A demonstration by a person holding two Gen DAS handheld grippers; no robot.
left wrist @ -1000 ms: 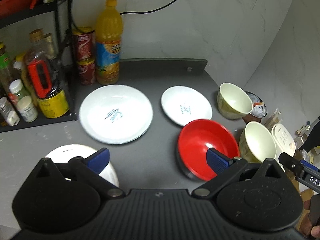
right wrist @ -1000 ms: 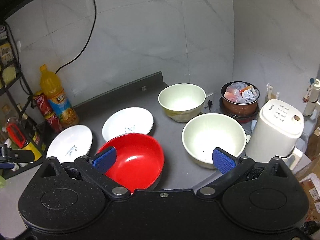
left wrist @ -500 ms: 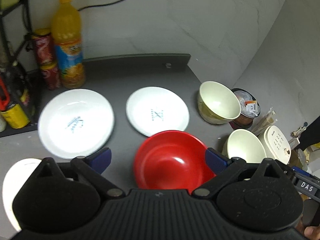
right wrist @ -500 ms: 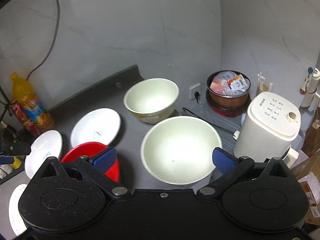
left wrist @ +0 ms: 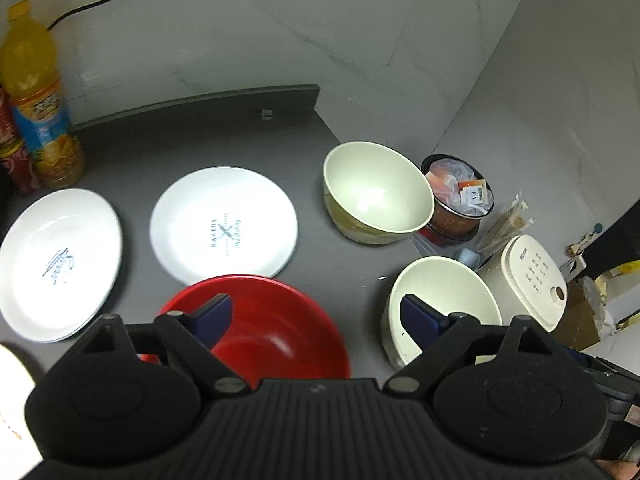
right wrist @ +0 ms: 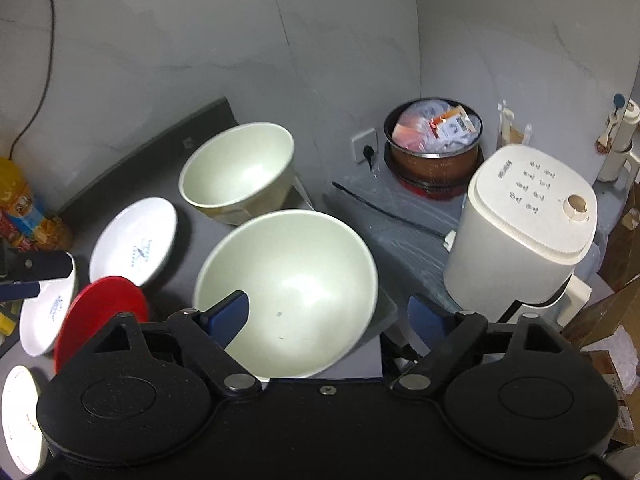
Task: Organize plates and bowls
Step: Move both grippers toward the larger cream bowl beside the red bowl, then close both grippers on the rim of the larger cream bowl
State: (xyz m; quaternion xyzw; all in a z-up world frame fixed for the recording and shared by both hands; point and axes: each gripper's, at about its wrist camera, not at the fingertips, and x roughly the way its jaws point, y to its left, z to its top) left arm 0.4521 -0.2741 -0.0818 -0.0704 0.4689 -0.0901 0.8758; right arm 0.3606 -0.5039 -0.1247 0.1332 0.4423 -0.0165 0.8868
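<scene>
On the dark counter (left wrist: 192, 140) sit a red bowl (left wrist: 260, 328), two cream bowls and three white plates. My left gripper (left wrist: 316, 316) hovers over the red bowl's right rim; its jaws are closing and the pads touch nothing. The left blue finger (left wrist: 212, 314) is over the bowl's inside. My right gripper (right wrist: 328, 316) hangs over the near cream bowl (right wrist: 288, 288), whose right rim lies between the closing jaws, untouched. The far cream bowl (right wrist: 240, 168) stands behind it. Two of the plates (left wrist: 224, 224) (left wrist: 60, 260) lie left of the bowls.
An orange juice bottle (left wrist: 36, 92) and cans stand at the back left. On the right, on a lower ledge, are a white appliance (right wrist: 524, 224) and a pot of packets (right wrist: 434, 136). A black cable (right wrist: 384, 212) runs to a wall socket. Cardboard boxes (right wrist: 616, 240) are at the far right.
Both grippers have shifted right and lower. The left one went from above the plates to the red bowl, the right one from the red bowl's side to the near cream bowl. Both jaws narrowed slightly.
</scene>
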